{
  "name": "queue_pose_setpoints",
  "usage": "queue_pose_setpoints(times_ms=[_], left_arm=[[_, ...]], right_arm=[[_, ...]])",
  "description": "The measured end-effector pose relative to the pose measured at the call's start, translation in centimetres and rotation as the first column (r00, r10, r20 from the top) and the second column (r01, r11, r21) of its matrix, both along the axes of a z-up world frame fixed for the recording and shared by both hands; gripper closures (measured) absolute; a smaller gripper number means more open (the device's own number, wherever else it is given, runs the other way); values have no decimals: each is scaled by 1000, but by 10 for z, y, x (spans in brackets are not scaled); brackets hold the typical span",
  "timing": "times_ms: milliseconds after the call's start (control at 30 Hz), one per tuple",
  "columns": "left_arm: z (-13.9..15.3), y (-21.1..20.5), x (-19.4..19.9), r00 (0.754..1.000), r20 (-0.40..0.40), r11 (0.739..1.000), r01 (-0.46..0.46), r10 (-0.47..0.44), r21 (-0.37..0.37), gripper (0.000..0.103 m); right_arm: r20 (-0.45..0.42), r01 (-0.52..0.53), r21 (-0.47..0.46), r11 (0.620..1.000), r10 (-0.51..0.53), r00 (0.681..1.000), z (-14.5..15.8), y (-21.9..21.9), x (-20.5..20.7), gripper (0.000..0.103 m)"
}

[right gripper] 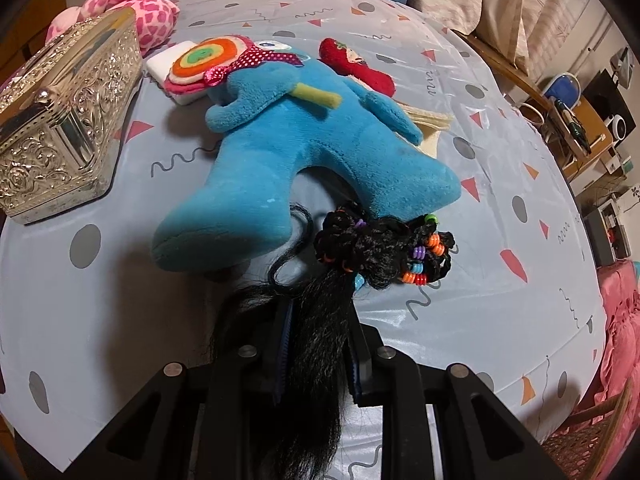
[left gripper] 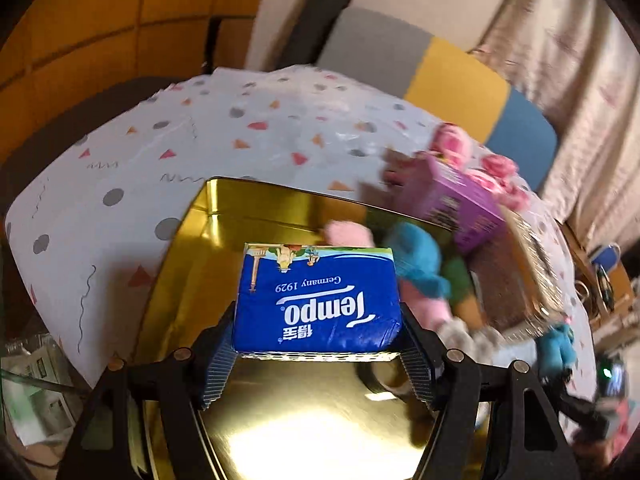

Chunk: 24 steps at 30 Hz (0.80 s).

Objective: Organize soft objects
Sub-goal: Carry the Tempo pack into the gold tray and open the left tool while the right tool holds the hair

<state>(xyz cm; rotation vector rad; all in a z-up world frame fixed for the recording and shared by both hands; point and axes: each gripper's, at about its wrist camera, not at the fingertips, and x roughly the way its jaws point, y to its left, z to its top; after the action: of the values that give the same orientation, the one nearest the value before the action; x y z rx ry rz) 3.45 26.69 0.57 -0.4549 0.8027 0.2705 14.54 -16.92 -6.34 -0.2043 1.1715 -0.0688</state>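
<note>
Right now my left gripper [left gripper: 318, 344] is clamped on a blue Tempo tissue pack [left gripper: 316, 300], its ribbed pads pressing the two short ends, and the pack hangs over the open gold tin [left gripper: 224, 240]. I judge the pack light and squashy: it gives under the pads, so holding it by the ends as I do should keep it from bulging out or sliding on its slick wrapper. Further into the tin lie a pink plush [left gripper: 348, 234] and a blue plush [left gripper: 416, 264], partly blurred, with a purple box [left gripper: 460, 204] at the far rim.

On the other side, my right gripper [right gripper: 318, 344] is closed on a black hairpiece [right gripper: 320, 340], the jaws nearly together around the loose strands, while its braided, beaded knot [right gripper: 384, 250] rests on the patterned tablecloth [right gripper: 500, 300]. Hair is slippery and limp; I would rather hold it close to the knot. Just beyond lies a blue plush toy [right gripper: 288, 152], then a red plush [right gripper: 360, 64], an embossed silver box [right gripper: 68, 120] and a pink spotted plush [right gripper: 136, 4].
</note>
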Motion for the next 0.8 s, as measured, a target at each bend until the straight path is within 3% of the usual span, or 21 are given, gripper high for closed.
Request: queue_pose_setpoints(times_ms=[267, 367, 433, 500, 667, 800], left_arm=[[-28, 36, 49, 995, -87, 998, -57, 55, -16, 30], [-36, 41, 73, 992, -110, 998, -62, 65, 30, 28], [-43, 45, 86, 989, -127, 997, -66, 70, 35, 15], [-47, 48, 93, 988, -137, 997, -61, 67, 47, 12], [-38, 45, 85, 991, -116, 993, -60, 72, 101, 8], [-20, 27, 54, 995, -48, 977, -78, 89, 198, 6]], right_arm=[[-4, -2, 18, 1000, 2, 1000, 2, -1, -1, 80], [-4, -1, 19, 1000, 1, 1000, 2, -1, 0, 80], [-5, 0, 21, 1000, 0, 1000, 2, -2, 1, 80], [-5, -1, 22, 1000, 1, 1000, 1, -5, 3, 80], [-2, -7, 10, 1000, 7, 1000, 0, -4, 5, 80], [5, -15, -6, 1000, 15, 1000, 0, 0, 4, 80]])
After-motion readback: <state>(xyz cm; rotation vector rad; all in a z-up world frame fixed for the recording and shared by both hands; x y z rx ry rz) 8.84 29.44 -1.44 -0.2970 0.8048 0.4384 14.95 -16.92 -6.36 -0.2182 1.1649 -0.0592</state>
